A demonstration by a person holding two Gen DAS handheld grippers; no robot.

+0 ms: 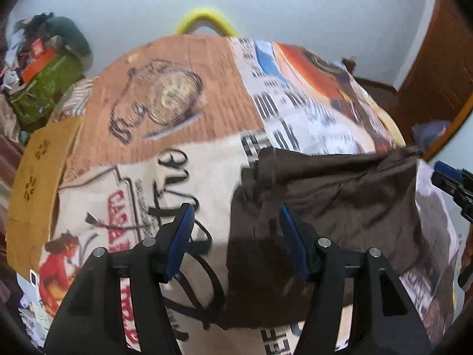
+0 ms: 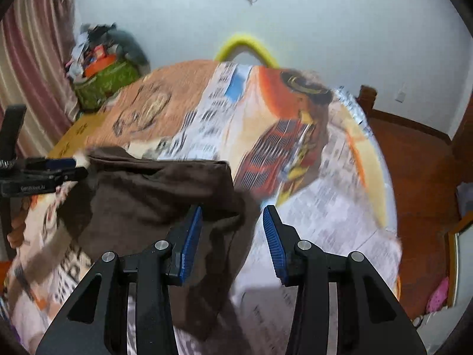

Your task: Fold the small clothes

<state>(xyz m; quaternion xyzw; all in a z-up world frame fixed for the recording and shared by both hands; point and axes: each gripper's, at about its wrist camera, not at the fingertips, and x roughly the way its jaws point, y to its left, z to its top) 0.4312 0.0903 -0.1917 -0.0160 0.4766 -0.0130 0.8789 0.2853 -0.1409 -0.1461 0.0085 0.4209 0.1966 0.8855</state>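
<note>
A small dark brown garment (image 1: 334,204) lies folded over on a table covered with a printed cloth (image 1: 177,94). My left gripper (image 1: 235,222) is open, its jaws wide apart above the garment's left edge, holding nothing. My right gripper (image 2: 232,219) is open above the garment's right end (image 2: 165,195), empty. In the right wrist view the left gripper (image 2: 68,167) shows from the side at the garment's far left corner. In the left wrist view part of the right gripper (image 1: 452,183) shows at the right edge.
A yellow chair back (image 1: 205,20) stands behind the table. A green bag with clutter (image 1: 44,85) sits at the back left. A mustard cloth (image 1: 35,177) hangs at the table's left. A wooden floor (image 2: 414,177) and a curtain (image 2: 32,59) surround it.
</note>
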